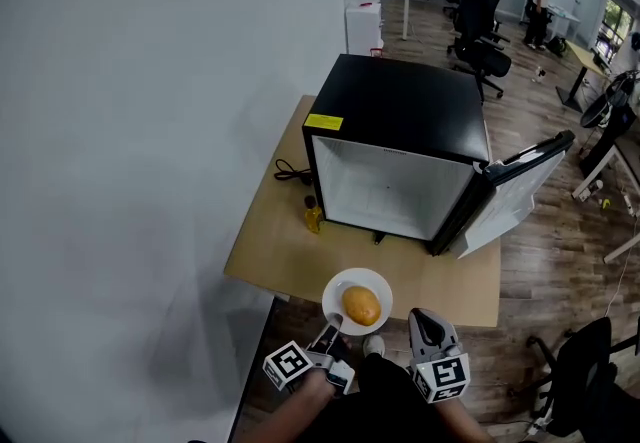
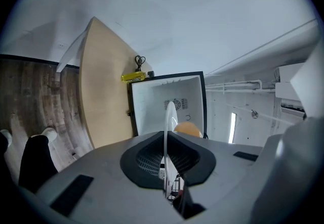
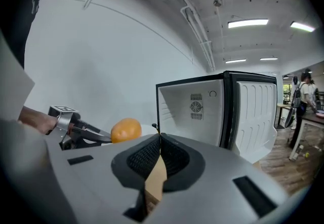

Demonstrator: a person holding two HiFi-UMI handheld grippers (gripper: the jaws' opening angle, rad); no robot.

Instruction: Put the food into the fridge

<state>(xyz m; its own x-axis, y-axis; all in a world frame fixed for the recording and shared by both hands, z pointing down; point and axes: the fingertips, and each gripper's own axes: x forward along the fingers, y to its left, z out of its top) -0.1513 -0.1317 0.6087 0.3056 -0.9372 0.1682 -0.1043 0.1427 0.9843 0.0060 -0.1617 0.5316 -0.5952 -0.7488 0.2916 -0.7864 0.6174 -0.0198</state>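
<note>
A white plate (image 1: 340, 287) carries a round orange piece of food (image 1: 361, 305) just off the near edge of the wooden table (image 1: 268, 249). My left gripper (image 1: 333, 331) is shut on the plate's near rim; in the left gripper view the plate (image 2: 167, 132) stands edge-on between the jaws, with the food (image 2: 188, 128) behind it. The black mini fridge (image 1: 400, 116) stands on the table, its door (image 1: 520, 186) swung open to the right and its white inside (image 2: 167, 99) bare. My right gripper (image 1: 426, 319) hovers beside the plate, shut with nothing in it (image 3: 159, 141).
A small yellow bottle (image 1: 313, 217) and a black cable (image 1: 290, 171) lie by the fridge's left side. A white wall runs along the left. Office chairs (image 1: 482, 26), desks and a person (image 1: 543, 1) are far behind. Another black chair (image 1: 580, 371) stands at the lower right.
</note>
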